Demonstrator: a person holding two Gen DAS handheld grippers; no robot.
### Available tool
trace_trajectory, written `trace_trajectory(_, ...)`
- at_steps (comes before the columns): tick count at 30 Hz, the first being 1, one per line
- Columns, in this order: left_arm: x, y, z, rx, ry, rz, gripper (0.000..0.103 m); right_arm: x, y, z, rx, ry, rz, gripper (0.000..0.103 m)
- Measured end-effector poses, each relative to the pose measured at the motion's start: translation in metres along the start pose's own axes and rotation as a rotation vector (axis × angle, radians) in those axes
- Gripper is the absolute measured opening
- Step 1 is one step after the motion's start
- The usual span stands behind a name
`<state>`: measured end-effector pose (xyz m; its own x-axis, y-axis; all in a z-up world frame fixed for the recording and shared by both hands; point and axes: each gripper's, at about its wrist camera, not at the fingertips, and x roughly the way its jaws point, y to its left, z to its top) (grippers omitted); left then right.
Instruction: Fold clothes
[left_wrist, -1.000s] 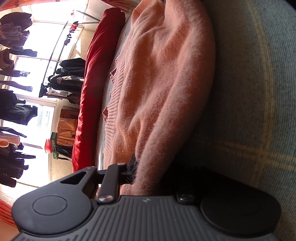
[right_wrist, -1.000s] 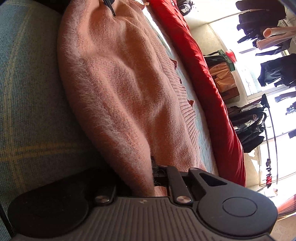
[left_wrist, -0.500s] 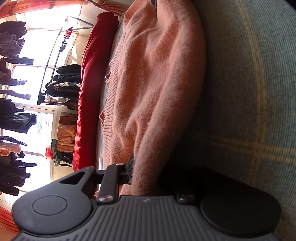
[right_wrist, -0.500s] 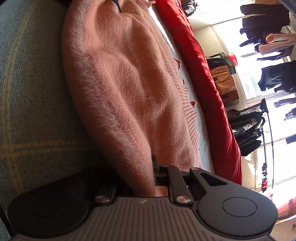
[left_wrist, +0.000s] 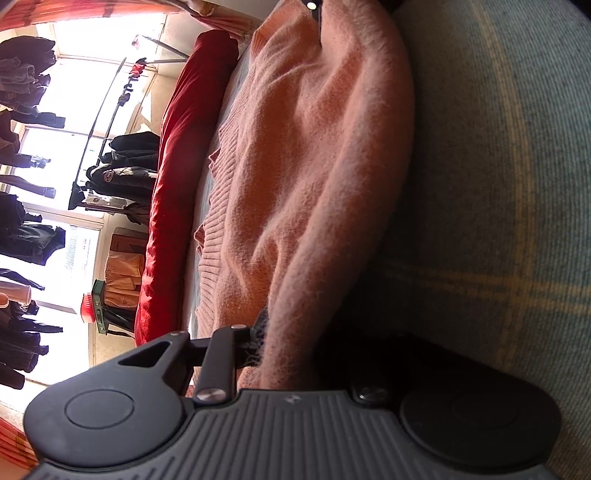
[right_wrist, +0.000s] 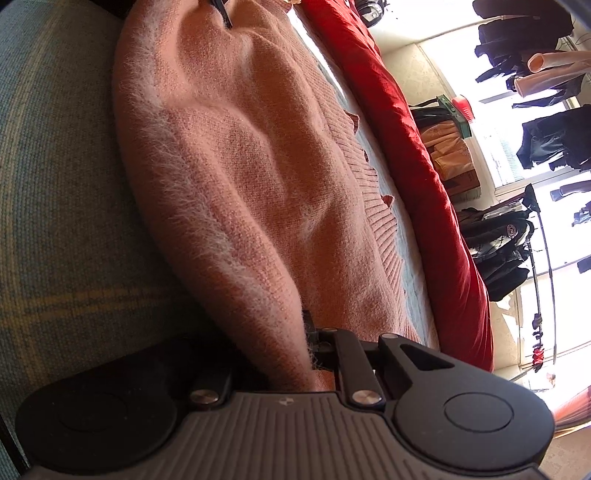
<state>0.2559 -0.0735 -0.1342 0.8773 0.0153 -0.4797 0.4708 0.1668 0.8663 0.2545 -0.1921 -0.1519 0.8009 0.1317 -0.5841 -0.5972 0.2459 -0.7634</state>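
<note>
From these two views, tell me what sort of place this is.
Most likely a bedroom at home: a pink sweater lies on a plaid bedspread, a red quilt is rolled along its far edge, and dark clothes hang by a bright window.

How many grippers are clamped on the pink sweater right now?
2. The left gripper pinches one end of the pink sweater; the right gripper pinches the opposite end.

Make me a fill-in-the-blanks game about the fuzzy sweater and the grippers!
1. The fuzzy sweater is ____ in colour.
2. Each hand-held gripper, left and right, is shut on the ____.
3. The sweater lies on a green ____ bedcover.
4. The long roll of bedding beyond the sweater is ____.

Missing words: pink; sweater; plaid; red
</note>
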Motion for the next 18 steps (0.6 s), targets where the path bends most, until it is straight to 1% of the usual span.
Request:
trace_trajectory(6, -0.001, -0.003, 0.002, 0.008, 0.012, 0.012, 0.015, 0.000, -0.002, -0.002, 0.001, -0.012, -0.001, 0.015)
trace_trajectory(12, -0.007, -0.002, 0.002, -0.006, 0.009, 0.032, 0.016, 0.000, -0.003, -0.002, -0.003, -0.021, -0.032, 0.013)
trace_trajectory(15, -0.011, 0.003, 0.001, -0.025, 0.003, 0.039, 0.018, -0.002, -0.010, 0.001, -0.001, -0.010, -0.014, 0.013)
trace_trajectory(18, -0.016, 0.007, 0.000, -0.022, -0.012, 0.072, 0.018, -0.005, -0.016, 0.005, -0.013, 0.003, -0.005, 0.013)
